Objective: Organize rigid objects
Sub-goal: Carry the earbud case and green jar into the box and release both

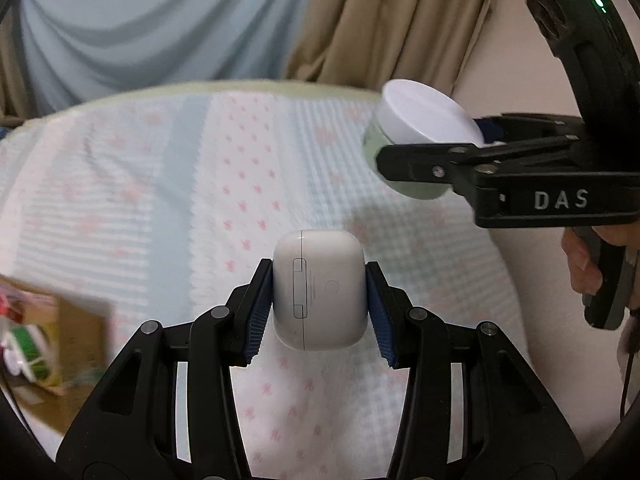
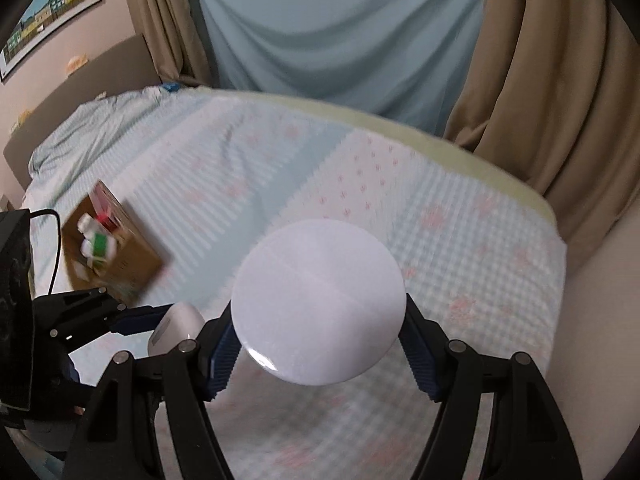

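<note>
Curtains, blue and tan, hang behind a bed spread with a pale patterned sheet. From the left wrist, the left gripper is clamped on a white earbud case, its blue pads pressing the case's two sides, held clear above the sheet. The case's long axis runs away from the camera along the fingers, hinge face up and its lid seam running along the same line. To the upper right the right gripper holds a jar, white lid tipped toward the upper left, green body below. A box with items in it sits low left.

From the right wrist, the jar's round lid faces the camera, so its axis points back along the fingers, pads closed on its sides. The box lies left on the bed, with the case nearer.

Both loads likely belong in the box: keep both grips firm, carry one in at a time, and lower the case lengthwise into free space.
</note>
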Available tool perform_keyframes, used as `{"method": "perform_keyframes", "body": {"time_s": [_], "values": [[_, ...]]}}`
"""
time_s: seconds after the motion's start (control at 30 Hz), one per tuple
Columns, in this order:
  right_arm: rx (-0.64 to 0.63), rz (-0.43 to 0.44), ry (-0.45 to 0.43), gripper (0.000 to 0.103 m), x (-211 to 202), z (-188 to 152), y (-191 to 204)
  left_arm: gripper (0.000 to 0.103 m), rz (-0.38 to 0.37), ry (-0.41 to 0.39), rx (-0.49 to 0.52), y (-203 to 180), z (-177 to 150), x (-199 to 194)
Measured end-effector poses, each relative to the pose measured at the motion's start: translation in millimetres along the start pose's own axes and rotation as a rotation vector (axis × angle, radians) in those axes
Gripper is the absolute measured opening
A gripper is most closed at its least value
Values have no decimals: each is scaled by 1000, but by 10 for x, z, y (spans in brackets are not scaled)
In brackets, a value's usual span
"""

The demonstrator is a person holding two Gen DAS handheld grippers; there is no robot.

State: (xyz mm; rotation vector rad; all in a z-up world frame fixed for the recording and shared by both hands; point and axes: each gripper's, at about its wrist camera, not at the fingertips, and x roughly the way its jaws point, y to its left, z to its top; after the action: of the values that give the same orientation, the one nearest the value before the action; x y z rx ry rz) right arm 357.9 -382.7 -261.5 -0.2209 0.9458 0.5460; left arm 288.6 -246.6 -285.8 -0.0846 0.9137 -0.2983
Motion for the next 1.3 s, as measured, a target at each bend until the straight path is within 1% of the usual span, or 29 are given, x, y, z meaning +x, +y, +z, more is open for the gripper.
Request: {"method": "perform_keyframes", "body": {"time_s": [0.07,0.13,0.2,0.3,0.4,0.5,0.57,0.67,0.73,0.87,1.0,1.17,1.3], "values": [[6,-6,-12,68,-262,103,180,41,3,-21,-17,77,65,-314],[12,-8,-30,68,-520,207,387,41,4,-27,-37,181,118,-551],[17,-5,-44,68,-696,303,556,41,5,-32,-67,321,164,-826],[26,3,-71,68,-955,424,858,41,29,-55,-108,553,250,-1177],[43,19,-92,68,-1130,540,1187,41,55,-82,-121,785,274,-1523],[50,28,-105,68,-1196,615,1500,41,74,-98,-130,1067,260,-1840],[58,32,-109,68,-1204,660,1741,41,81,-103,-135,1234,245,-1976],[79,33,-102,68,-1138,712,2098,41,82,-100,-142,1596,226,-2172],[105,31,-93,68,-1051,750,2292,41,83,-93,-139,1826,228,-2227],[171,12,-80,68,-846,834,2717,41,84,-68,-108,2333,211,-2345],[240,-22,-58,68,-571,921,3099,41,65,-29,-90,2981,152,-2429],[330,-53,-12,68,-97,1011,3441,41,42,46,-71,3589,103,-2276],[400,-76,32,68,270,1031,3631,41,27,115,-75,4056,39,-2009]]}}
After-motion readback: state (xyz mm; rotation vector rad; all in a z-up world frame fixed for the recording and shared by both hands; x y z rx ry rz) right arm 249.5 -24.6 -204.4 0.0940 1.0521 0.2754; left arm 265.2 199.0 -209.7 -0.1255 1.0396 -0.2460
